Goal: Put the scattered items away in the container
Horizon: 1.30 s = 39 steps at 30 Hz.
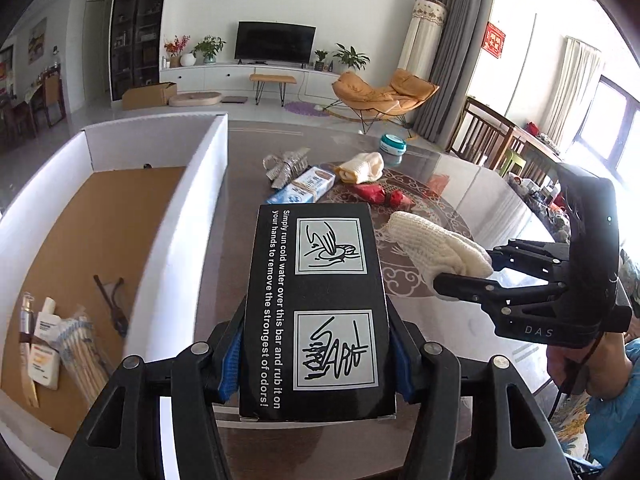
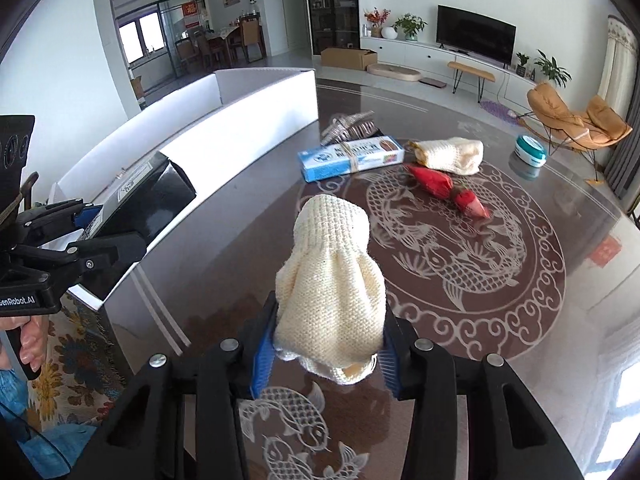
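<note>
My left gripper (image 1: 318, 360) is shut on a black box (image 1: 320, 312) with white print, held above the table just right of the white container (image 1: 176, 220). The right gripper (image 2: 326, 356) is shut on a cream knitted piece (image 2: 332, 280), lifted off the table. From the left wrist view the right gripper (image 1: 464, 272) hangs to the right with the cream knit (image 1: 436, 248) in it. From the right wrist view the left gripper (image 2: 92, 236) with the black box (image 2: 148, 204) is at the container wall (image 2: 240, 148). The container's brown floor holds a tube (image 1: 46, 340), a stick bundle (image 1: 82, 352) and pliers (image 1: 112, 304).
On the glass table (image 2: 520, 280) lie a blue carton (image 2: 352, 158), a silver foil pack (image 2: 348, 126), a second cream knit (image 2: 448, 154), a red wrapped item (image 2: 444, 188) and a teal jar (image 2: 530, 150). A hand (image 2: 28, 340) grips the left handle. Wooden chairs (image 1: 484, 132) stand beyond the table.
</note>
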Available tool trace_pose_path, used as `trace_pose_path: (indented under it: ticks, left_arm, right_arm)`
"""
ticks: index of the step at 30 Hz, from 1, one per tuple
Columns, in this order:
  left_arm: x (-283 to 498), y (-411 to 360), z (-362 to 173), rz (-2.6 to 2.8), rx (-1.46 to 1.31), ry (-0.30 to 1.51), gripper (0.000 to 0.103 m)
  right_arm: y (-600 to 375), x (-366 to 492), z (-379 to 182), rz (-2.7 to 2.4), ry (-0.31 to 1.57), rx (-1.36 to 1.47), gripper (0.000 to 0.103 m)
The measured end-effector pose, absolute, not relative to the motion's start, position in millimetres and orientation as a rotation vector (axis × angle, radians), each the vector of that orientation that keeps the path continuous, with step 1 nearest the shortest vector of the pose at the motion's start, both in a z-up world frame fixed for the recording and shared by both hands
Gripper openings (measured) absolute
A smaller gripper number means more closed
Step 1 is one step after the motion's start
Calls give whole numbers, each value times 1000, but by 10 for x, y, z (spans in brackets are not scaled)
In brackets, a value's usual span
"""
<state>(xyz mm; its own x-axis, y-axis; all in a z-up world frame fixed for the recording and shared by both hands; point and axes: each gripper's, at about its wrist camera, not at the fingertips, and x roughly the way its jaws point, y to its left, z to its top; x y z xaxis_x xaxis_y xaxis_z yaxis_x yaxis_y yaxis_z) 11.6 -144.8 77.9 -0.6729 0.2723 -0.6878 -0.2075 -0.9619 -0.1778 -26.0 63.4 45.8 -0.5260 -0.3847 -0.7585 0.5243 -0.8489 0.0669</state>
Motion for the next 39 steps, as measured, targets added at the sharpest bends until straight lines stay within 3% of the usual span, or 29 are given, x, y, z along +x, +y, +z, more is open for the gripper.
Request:
trace_pose_path:
  ticks: [9,14,20,23,25,26,28,30,34,39]
  left_arm:
    - [-333,-3135,1015,2928,-1240,-240,58]
    - [-672,-3594,716,2914,-1407,-343,58]
    - [-978,-3749,410,2872,-1560,-342,58]
    - [-1087,-3770,256,2842,-1653,-346,59]
    - [-1148,-3783,170,2811,-1734,-351,59]
    - [-1152,-3782,159,2810,-1746,-352,60]
    - [-1109,-3762,191,2837,-1731,-338,75]
    - [-1040,-3729,251,2898,-1701,-293,79]
    - [-896,-3604,400,2976,-1615,-190,79]
    - [-603,-3176,762,3015,-1444,-28,79]
  right_arm:
    - [-1037,-448,1142,-2197,261,876,45]
    - [-1801,-804,1032,-2137,311,904,45]
    - [-2295,-1130,691,-2121,392,975,46]
    - [-2393,-1231,536,-2104,389,1023,53]
    - [-2424,-1253,457,-2091,377,1067,82]
    - [-2406,-1247,447,-2091,362,1073,88]
    - [-2313,-1225,487,-2091,306,1049,89]
    - [-2153,-1187,560,-2109,252,1008,89]
    - [-1680,-1021,668,-2208,176,886,100]
    - [-845,-801,416,-2330,208,882,102]
